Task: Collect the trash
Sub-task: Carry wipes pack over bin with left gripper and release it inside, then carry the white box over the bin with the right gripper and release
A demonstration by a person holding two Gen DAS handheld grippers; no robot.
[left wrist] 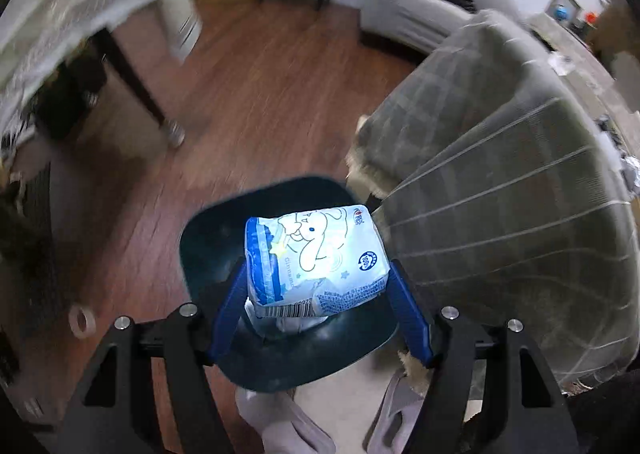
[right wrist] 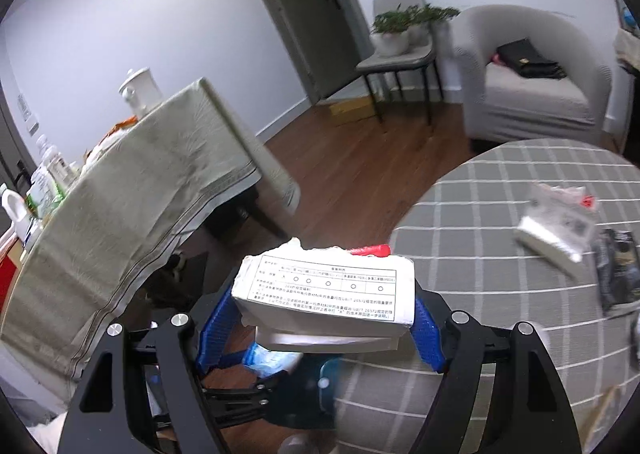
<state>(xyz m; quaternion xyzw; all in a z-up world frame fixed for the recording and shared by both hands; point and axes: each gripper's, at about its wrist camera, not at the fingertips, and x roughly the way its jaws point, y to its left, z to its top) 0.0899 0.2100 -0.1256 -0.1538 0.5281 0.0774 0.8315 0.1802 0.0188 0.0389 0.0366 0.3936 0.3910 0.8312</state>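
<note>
Trash filled both grippers; the left gripper (left wrist: 316, 274) was clamped on a blue-and-white snack packet (left wrist: 314, 260) above the dark bin (left wrist: 208, 246); the right gripper (right wrist: 324, 306) pinched a torn white carton (right wrist: 326, 292) beside the checked table (right wrist: 500, 238)

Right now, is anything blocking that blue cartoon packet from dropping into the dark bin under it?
Nothing visible does. The left tool grips the blue packet directly above the open dark bin, with only air between. Some pale trash already lies inside, but it doesn't block the opening.
</note>
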